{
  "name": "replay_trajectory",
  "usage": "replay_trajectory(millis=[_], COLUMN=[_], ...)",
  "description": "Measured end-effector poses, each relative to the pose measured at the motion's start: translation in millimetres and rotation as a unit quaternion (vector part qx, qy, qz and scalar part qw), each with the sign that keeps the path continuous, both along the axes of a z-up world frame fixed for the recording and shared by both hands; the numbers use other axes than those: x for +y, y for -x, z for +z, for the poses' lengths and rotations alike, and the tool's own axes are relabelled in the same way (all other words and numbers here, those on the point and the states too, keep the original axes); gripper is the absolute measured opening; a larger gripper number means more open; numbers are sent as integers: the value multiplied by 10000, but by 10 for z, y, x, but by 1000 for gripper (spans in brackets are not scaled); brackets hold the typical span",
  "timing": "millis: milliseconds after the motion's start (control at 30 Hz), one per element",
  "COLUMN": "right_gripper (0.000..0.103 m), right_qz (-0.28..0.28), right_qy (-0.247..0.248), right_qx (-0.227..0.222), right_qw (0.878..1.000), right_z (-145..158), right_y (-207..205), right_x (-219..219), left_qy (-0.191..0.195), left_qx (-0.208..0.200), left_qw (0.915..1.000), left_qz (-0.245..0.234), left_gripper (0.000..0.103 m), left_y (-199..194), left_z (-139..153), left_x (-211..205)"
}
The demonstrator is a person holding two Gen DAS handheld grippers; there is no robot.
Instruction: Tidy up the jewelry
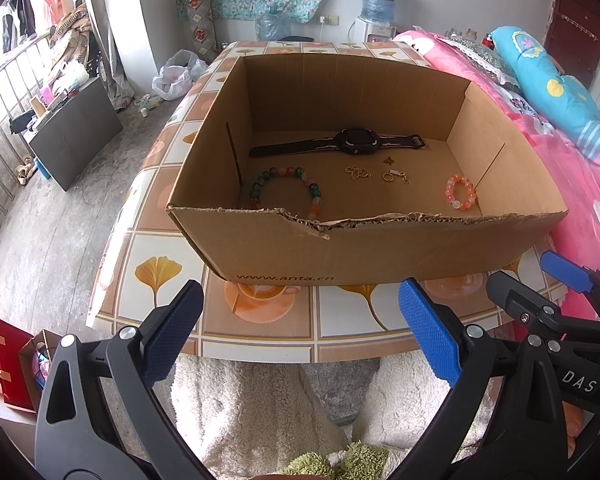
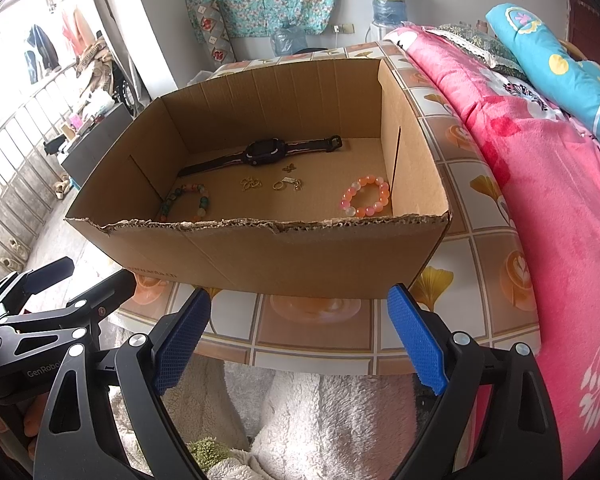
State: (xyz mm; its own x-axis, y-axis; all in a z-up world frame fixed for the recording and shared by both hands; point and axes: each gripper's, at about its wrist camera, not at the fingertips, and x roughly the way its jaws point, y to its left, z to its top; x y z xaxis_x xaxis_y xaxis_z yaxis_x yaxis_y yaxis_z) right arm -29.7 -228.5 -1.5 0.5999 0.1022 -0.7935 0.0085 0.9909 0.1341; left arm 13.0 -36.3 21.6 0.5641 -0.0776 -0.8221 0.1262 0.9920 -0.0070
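An open cardboard box (image 1: 268, 256) (image 2: 300, 256) stands on a patterned table. Inside lie a black watch (image 1: 350, 142) (image 2: 265, 152) at the back, a green-and-orange bead bracelet (image 1: 286, 192) (image 2: 186, 202) at the left, a small orange-pink bead bracelet (image 1: 461, 192) (image 2: 367, 196) at the right, and small gold pieces (image 1: 376, 174) (image 2: 272, 183) in the middle. My left gripper (image 1: 300, 332) is open and empty in front of the box. My right gripper (image 2: 300, 336) is open too, nothing between its fingers. Each gripper shows at the edge of the other's view.
The table (image 1: 260, 332) (image 2: 484, 264) carries a leaf-and-cup patterned cloth. A bed with pink bedding (image 1: 580, 184) (image 2: 548, 184) runs along the right. A fluffy white garment (image 1: 260, 408) lies below the grippers. A dark cabinet (image 1: 76, 136) and red bags (image 1: 12, 368) sit on the floor at the left.
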Motion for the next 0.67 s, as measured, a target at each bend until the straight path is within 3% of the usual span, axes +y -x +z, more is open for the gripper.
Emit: replay_trajectory(millis=[667], right_gripper=[88], right_qz=[-2], right_qy=[11], right_qx=[5], right_qw=[10000], right_z=[-30], right_y=[9], right_x=[10], left_qy=[2], left_qx=[25], left_qw=[10000], left_qz=[2], left_gripper=[94], left_y=[2], left_z=[-7], left_x=[-1])
